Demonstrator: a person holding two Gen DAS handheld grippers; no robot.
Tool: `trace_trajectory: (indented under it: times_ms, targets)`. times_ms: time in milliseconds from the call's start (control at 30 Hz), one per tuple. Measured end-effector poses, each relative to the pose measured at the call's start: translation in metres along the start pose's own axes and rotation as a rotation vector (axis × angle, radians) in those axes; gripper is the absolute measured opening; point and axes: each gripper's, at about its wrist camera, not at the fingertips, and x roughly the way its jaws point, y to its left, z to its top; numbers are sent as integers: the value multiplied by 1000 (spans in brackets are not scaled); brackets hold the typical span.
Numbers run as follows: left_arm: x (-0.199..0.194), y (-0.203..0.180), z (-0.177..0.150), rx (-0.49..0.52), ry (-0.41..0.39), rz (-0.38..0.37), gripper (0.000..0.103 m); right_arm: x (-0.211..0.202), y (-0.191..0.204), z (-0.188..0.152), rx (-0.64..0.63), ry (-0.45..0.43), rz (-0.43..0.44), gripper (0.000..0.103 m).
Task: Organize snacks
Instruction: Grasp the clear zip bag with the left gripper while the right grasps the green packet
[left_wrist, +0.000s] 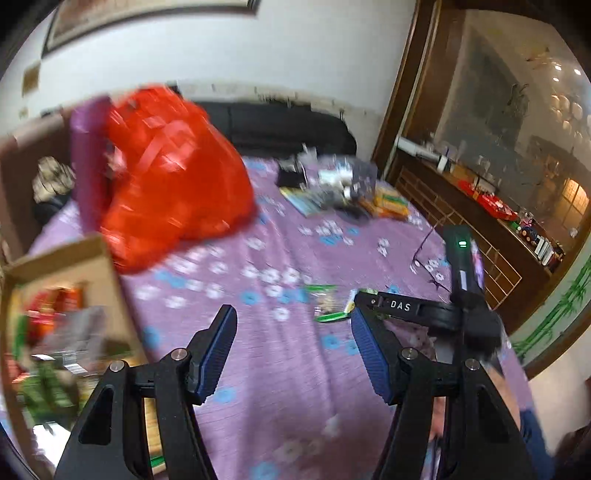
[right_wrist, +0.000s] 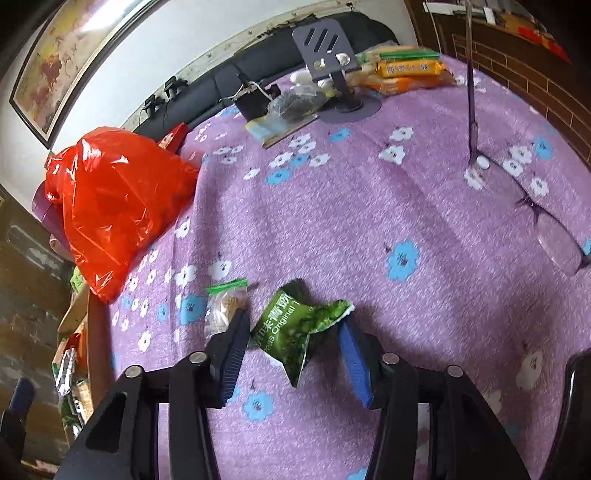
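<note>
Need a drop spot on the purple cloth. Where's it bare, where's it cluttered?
Bare: the wide middle of the purple floral cloth, between the red plastic bag and the eyeglasses. Crowded: the far edge, around the phone stand and orange biscuit packs, and near the green pea packet between the right gripper fingers.

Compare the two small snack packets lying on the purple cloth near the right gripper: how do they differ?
The green pea packet is opaque, printed and crumpled; the clear packet is see-through with a green top strip. The green pea packet lies between the right gripper fingers; the clear packet lies outside them. Both rest on the cloth.
</note>
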Motion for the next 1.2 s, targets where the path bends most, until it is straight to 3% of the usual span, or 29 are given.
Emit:
trace_trajectory:
  times_ms: [133,267,367,533,700,833,1200]
  targets:
    - [55,-13,16,-40,115,-68,57,-7,-17,5,72,-30,-14,43]
    - [100,-28,21,-69,217,-104,38,-23,-26,10,95,-92,-72,43]
    - [120,-40,22,-45,249,-90,37,-25,-30,12,105,-98,-81,44]
    - [144,-47,22,-4,262,24,37,-27,-31,14,107,-98,-76,44]
    - [163,-46,12,37,306,45,36,-29,-29,14,106,-106,-77,44]
    - [161,-51,1,105,268,83,30,-31,-28,13,96,-114,-79,44]
    - [109,-23,-34,39,297,-12,28,-32,-9,8,15,-121,-39,44]
